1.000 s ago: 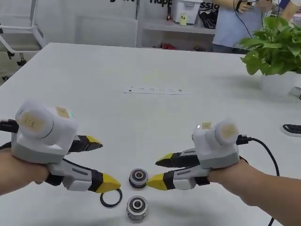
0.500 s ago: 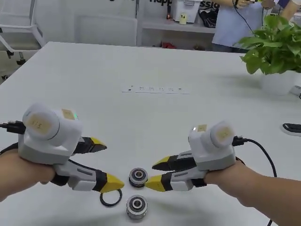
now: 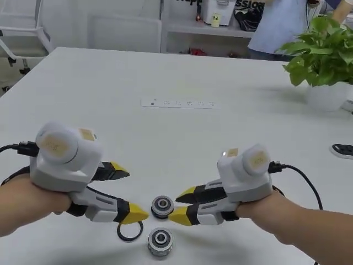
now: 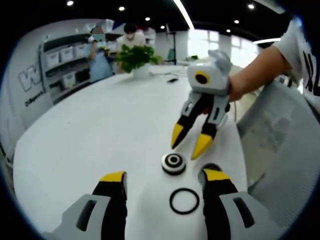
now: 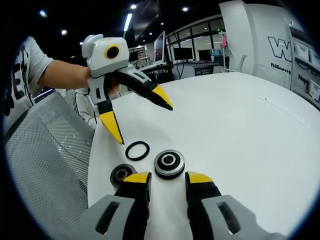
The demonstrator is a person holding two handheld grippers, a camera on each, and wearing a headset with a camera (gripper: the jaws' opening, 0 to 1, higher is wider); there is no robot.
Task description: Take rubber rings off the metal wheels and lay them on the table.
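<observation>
Left claw (image 3: pixel 129 193) gapes wide and grips nothing, its lower yellow tip hanging just above the loose rubber ring (image 3: pixel 130 231). Right claw (image 3: pixel 177 205) is parted more narrowly, also empty, its tips just beside one metal wheel (image 3: pixel 162 206); contact cannot be told. Both wheels lie flat with bores upward, and the ring lies flat too, all close to the near edge of the counter (image 3: pixel 165 72). The second wheel (image 5: pixel 121 175) sits plain in the right gripper view, while the left gripper view has it half hidden behind that claw's own jaw. A potted plant (image 3: pixel 322 49) stands toward the far right corner.
</observation>
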